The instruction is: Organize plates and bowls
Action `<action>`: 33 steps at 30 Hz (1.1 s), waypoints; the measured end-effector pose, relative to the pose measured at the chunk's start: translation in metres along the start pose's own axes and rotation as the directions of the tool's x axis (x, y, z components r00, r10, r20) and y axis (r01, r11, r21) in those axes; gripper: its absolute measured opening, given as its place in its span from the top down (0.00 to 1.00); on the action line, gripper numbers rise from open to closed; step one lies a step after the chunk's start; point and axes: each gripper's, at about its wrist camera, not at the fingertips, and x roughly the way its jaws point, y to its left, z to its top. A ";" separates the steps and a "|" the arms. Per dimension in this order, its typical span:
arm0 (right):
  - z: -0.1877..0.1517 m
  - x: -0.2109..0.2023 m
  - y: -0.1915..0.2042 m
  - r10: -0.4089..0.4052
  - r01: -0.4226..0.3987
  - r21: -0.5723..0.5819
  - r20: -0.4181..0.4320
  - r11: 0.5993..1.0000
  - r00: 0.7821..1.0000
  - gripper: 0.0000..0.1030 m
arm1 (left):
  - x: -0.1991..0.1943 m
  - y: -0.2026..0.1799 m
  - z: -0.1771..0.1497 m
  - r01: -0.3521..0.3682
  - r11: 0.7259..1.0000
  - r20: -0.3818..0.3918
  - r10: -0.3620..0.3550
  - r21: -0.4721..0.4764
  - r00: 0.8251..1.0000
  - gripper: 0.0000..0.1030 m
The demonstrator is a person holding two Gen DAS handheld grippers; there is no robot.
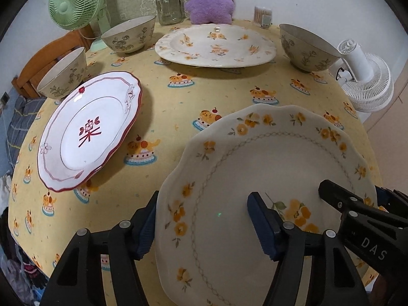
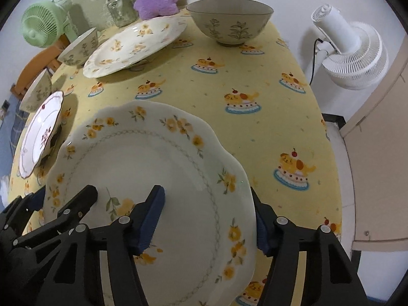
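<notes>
Both claws straddled opposite sides of the yellow-flowered plate [image 1: 267, 178] at the near edge of the table [image 1: 178, 97]. My left gripper [image 1: 204, 225] had one blue pad outside the plate's left rim and the other over its well; my right gripper [image 2: 207, 219] mirrored it across the right rim. Jaws on both were half spread, rim between them, and I couldn't say the pads were actually pinching yet. So I judged this the grasp step on the first plate. Farther off sat the red-trimmed plate [image 1: 89, 132] toward the left edge, the large floral plate [image 1: 216, 46] at the far side, and three leaf-patterned bowls [image 1: 130, 34] along the left and far edges. Next I needed to squeeze both sides evenly, lift level, and carry it onto another plate to stack.
</notes>
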 end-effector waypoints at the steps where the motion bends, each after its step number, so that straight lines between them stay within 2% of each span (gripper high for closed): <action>1: 0.001 0.000 0.000 -0.003 0.003 0.005 -0.003 1.000 1.000 0.36 | 0.001 0.000 0.001 0.000 1.000 -0.002 0.000 0.003 1.000 0.34; 6: 0.008 0.001 0.004 -0.007 0.007 0.007 -0.020 1.000 1.000 0.36 | 0.005 0.006 0.009 0.012 1.000 -0.013 -0.012 0.001 1.000 0.34; 20: 0.033 0.009 0.026 -0.031 0.031 0.017 -0.001 0.999 1.000 0.36 | 0.014 0.025 0.033 0.021 1.000 -0.017 -0.021 0.007 1.000 0.35; 26: 0.042 0.013 0.025 -0.054 0.053 0.026 0.009 0.998 0.999 0.36 | 0.017 0.026 0.031 0.044 0.999 -0.036 -0.043 0.023 0.998 0.36; 33: 0.051 0.018 0.029 -0.052 0.053 -0.005 0.023 0.999 0.998 0.36 | 0.013 0.027 0.027 0.036 0.999 -0.048 -0.035 0.034 0.998 0.36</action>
